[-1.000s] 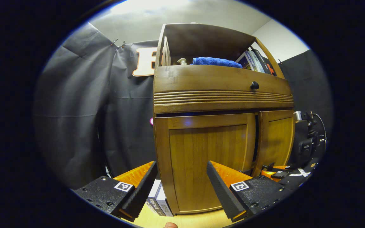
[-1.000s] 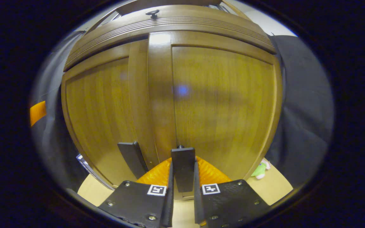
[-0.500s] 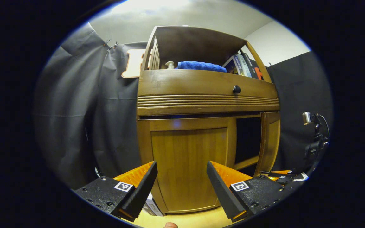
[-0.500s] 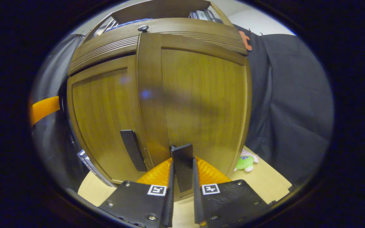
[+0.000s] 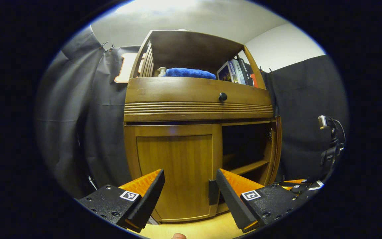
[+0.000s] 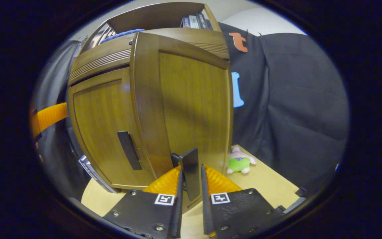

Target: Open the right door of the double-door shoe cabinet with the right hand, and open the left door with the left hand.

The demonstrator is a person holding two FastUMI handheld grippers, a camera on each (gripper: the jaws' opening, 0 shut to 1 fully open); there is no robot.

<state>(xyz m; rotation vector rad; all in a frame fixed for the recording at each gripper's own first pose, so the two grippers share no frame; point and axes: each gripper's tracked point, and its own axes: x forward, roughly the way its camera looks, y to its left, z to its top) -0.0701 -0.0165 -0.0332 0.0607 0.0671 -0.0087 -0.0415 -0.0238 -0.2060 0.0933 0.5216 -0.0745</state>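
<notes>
In the left gripper view the wooden shoe cabinet (image 5: 197, 109) stands ahead. Its left door (image 5: 174, 172) is closed, with a dark handle (image 5: 212, 192) at its right edge. The right door (image 5: 278, 149) is swung out and seen edge-on, baring dark shelves inside. My left gripper (image 5: 191, 196) is open a short way in front of the left door, touching nothing. In the right gripper view my right gripper (image 6: 191, 171) is shut on the right door's handle (image 6: 190, 166), and the right door (image 6: 191, 103) is angled out from the left door (image 6: 101, 129).
A green and pink plush toy (image 6: 240, 162) lies on the light floor right of the cabinet. A flat box (image 6: 91, 167) leans at the cabinet's left foot. A blue towel (image 5: 189, 73) and books (image 5: 234, 71) sit on the top shelf. A camera stand (image 5: 330, 146) is at far right.
The right door has swung from nearly closed to wide open, with my right gripper pulling its handle. The left gripper's view has shifted and shows the left door's handle.
</notes>
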